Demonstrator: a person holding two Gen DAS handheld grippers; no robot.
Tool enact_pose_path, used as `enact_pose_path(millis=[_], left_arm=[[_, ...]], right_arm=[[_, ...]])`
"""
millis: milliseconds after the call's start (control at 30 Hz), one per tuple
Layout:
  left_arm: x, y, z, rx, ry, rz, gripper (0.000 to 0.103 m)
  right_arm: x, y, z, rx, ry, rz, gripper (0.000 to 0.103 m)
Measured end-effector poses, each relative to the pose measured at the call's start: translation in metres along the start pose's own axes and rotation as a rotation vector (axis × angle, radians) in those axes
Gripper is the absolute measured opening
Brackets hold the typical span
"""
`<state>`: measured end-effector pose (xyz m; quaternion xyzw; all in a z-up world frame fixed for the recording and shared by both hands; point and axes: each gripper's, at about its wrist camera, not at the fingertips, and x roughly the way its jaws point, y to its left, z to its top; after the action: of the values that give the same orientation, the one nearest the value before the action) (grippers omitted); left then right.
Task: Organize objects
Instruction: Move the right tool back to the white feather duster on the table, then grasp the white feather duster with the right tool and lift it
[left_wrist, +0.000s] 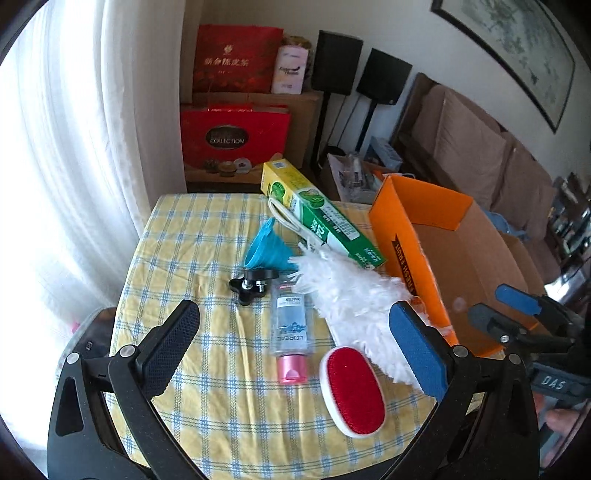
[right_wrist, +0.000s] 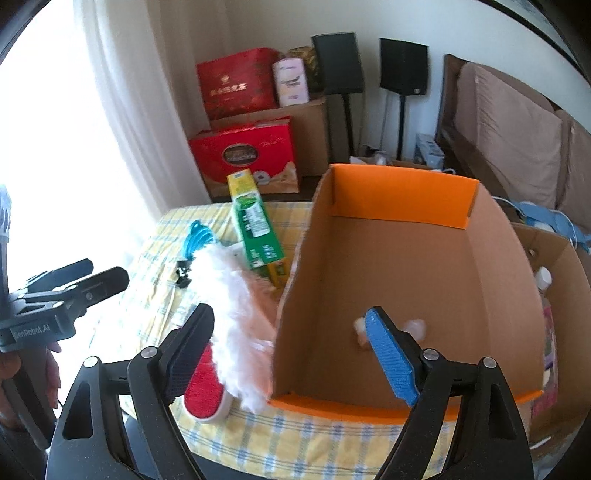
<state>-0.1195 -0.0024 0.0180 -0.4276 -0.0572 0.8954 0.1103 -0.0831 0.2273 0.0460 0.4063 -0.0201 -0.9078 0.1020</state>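
On the yellow checked tablecloth lie a clear bottle with a pink cap, a red oval lint brush, a white fluffy duster, a blue funnel, a black knob and a long green box. My left gripper hovers open above the bottle and brush, holding nothing. An orange cardboard box stands at the table's right. My right gripper is open over the box's near left corner, blue finger inside, black finger outside near the brush and duster.
Small pale fluff bits lie on the box floor. A second cardboard box with bottles sits to the right. Behind the table stand red gift boxes, two black speakers, a brown sofa and a white curtain at left.
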Motion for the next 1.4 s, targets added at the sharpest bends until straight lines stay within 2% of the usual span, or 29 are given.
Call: enact_pose_path(millis=[133, 300, 467, 600, 733, 867, 967, 1000, 1133, 1333, 1400], left_arm=[[0.003, 0.010, 0.001, -0.023, 0.002, -0.013, 0.096], [0.015, 0.018, 0.005, -0.054, 0.034, -0.031, 0.091], [0.032, 0.014, 0.008, -0.056, 0.075, -0.060, 0.084], [0.048, 0.007, 0.011, -0.054, 0.108, -0.084, 0.078], [0.064, -0.001, 0.014, -0.058, 0.142, -0.116, 0.072], [0.078, -0.011, 0.016, -0.043, 0.168, -0.126, 0.067], [0.089, -0.015, 0.015, -0.048, 0.191, -0.143, 0.063], [0.091, -0.014, 0.014, -0.054, 0.197, -0.149, 0.057], [0.100, -0.015, 0.011, -0.078, 0.210, -0.178, 0.049], [0.105, -0.016, 0.006, -0.100, 0.208, -0.198, 0.022], [0.104, -0.018, 0.007, -0.100, 0.199, -0.203, 0.007]], right_arm=[[0.016, 0.015, 0.002, -0.047, 0.013, 0.025, 0.083], [0.039, 0.031, 0.006, -0.114, 0.043, 0.050, 0.076], [0.056, 0.045, 0.011, -0.164, 0.069, 0.058, 0.074], [0.068, 0.052, 0.013, -0.190, 0.097, 0.066, 0.066], [0.077, 0.055, 0.010, -0.207, 0.119, 0.068, 0.062], [0.086, 0.055, 0.005, -0.207, 0.148, 0.080, 0.051], [0.091, 0.055, 0.002, -0.211, 0.164, 0.077, 0.050], [0.093, 0.055, 0.001, -0.208, 0.168, 0.075, 0.049], [0.094, 0.053, 0.000, -0.193, 0.170, 0.087, 0.047], [0.095, 0.054, -0.001, -0.186, 0.190, 0.089, 0.027], [0.095, 0.053, -0.001, -0.183, 0.187, 0.081, 0.018]])
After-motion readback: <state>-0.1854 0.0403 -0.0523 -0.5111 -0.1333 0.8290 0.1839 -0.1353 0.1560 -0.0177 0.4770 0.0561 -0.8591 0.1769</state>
